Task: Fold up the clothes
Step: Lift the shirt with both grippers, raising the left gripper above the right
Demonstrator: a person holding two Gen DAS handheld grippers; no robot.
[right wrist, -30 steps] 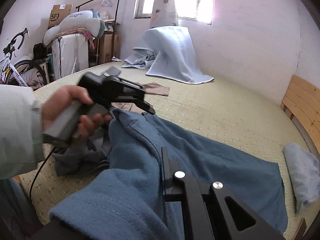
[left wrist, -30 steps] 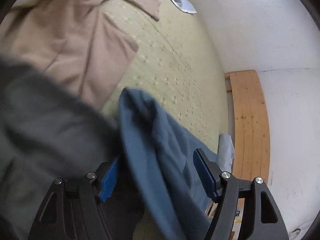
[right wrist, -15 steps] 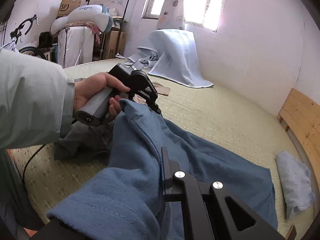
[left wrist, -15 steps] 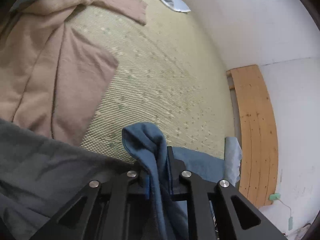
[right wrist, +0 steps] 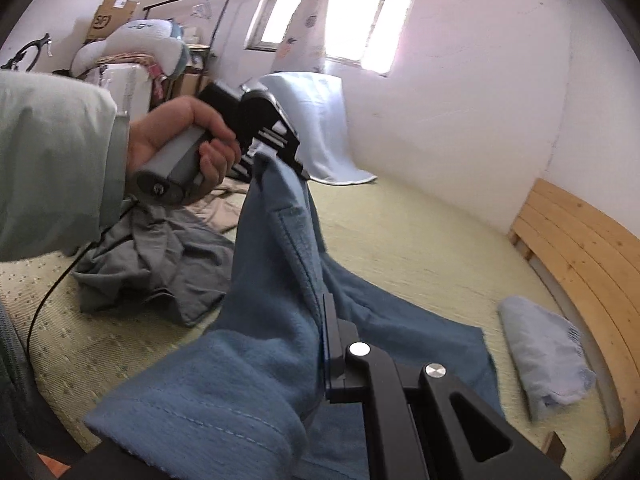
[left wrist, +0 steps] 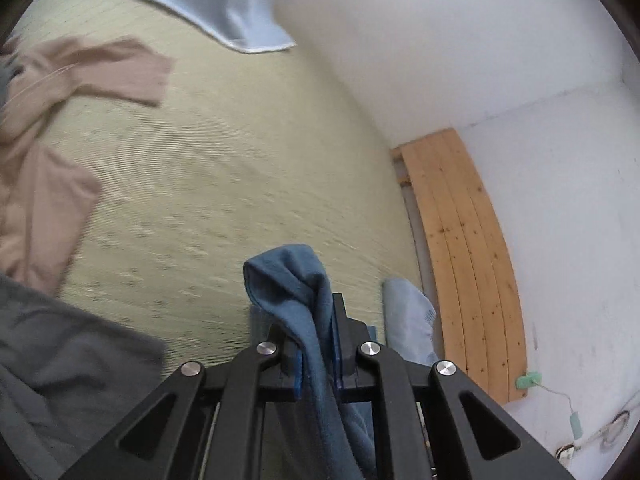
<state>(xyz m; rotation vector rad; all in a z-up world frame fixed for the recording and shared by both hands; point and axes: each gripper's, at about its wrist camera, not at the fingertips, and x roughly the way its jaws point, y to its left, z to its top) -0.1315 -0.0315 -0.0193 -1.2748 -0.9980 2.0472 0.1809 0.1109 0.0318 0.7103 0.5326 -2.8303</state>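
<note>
Raised higher: blue garment (right wrist: 276, 280), long axis diagonal.

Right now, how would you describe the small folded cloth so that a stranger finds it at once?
Start at the wooden headboard beside the white wall. On the green mat just before it lies the pale blue folded cloth. It alone is folded and apart; the blue, grey and beige garments lie loose.

Blue garment (right wrist: 276, 280): soft fleece-like cloth with stitched seams, lifted off the bed at two points, stretched between them; its lower part trails flat on the mat to the right. Grey garment (right wrist: 160, 268): crumpled heap, left of the blue one. Beige garment (left wrist: 36, 184): spread loosely, wrinkled, farther left, one sleeve reaching out.
</note>
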